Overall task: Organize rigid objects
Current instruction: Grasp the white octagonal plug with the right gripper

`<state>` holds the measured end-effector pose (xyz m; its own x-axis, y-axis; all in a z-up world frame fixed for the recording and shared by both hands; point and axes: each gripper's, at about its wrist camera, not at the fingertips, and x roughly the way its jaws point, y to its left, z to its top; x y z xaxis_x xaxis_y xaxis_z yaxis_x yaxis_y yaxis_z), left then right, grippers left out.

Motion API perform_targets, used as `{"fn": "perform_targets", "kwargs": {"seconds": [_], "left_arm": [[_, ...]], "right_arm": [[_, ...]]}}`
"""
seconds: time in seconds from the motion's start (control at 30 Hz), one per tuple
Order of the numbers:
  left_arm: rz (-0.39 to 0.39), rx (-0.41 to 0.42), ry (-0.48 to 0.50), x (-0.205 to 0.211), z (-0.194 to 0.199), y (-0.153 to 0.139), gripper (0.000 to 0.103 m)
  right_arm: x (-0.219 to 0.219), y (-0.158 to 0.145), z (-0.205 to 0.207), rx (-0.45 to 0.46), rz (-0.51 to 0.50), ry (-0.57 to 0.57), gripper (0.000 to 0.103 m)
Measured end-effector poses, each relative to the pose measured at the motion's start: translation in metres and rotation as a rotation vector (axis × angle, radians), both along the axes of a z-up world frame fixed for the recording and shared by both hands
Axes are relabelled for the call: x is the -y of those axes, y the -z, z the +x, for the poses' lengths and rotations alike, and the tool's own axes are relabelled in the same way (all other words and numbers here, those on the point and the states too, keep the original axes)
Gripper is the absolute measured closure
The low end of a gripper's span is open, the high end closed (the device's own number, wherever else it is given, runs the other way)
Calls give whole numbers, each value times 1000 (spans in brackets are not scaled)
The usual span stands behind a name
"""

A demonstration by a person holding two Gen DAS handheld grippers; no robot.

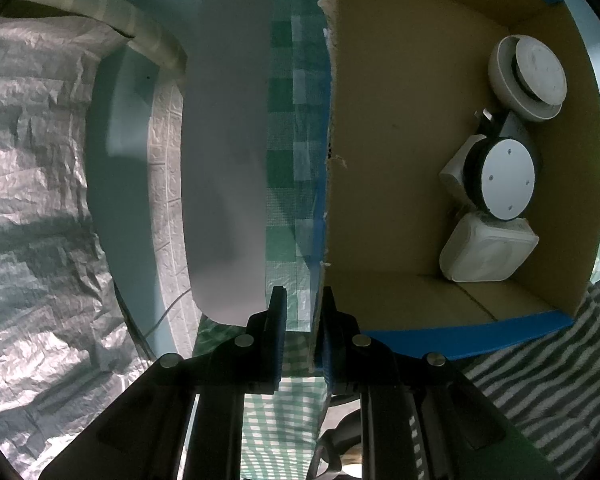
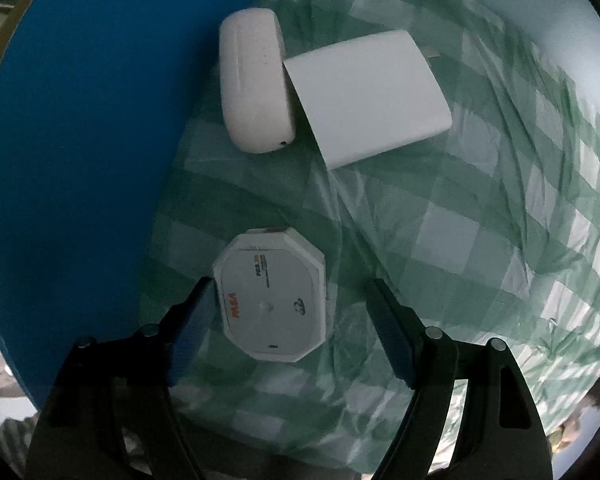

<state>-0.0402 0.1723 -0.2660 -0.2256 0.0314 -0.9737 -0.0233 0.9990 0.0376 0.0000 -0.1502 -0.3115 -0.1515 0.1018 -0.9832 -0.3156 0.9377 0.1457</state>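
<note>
A: Nearest first. At the bottom of the right wrist view, the right tool [image 2: 290, 330] stands with its jaws wide apart, holding nothing. The octagonal white device [image 2: 274, 298] lies flat on the checked cloth [image 2: 440, 248] between them, close against the left pad with a clear gap to the right one.

B: So the risk?

A: An off-centre close. I'd judge the left pad meets it first and shoves it sideways across the loose, wrinkled cloth, or pinches a corner facet so it twists out.

B: And further up the frame?

A: The rounded white case [image 2: 256, 84] and flat white box [image 2: 366, 96] lie touching, upper centre, beside the blue wall [image 2: 72, 128].

B: The other hand?

A: The left tool [image 1: 302, 320], bottom centre of its view, is clamped on the cardboard box's wall [image 1: 327, 160]. That edge is frayed; a tug could tear it or tip the three white devices [image 1: 500, 176] inside, at right.
</note>
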Motion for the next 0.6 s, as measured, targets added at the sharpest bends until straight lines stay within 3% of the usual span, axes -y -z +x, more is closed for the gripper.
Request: {"fn": "perform_targets", "kwargs": {"seconds": [0.33, 0.6], "left_arm": [[-10, 3, -13, -2, 0, -1, 86], [-17, 5, -15, -3, 0, -2, 87]], "right_arm": [[-55, -2, -22, 69, -112, -166, 47], [-35, -8, -11, 40, -36, -129, 49]]}}
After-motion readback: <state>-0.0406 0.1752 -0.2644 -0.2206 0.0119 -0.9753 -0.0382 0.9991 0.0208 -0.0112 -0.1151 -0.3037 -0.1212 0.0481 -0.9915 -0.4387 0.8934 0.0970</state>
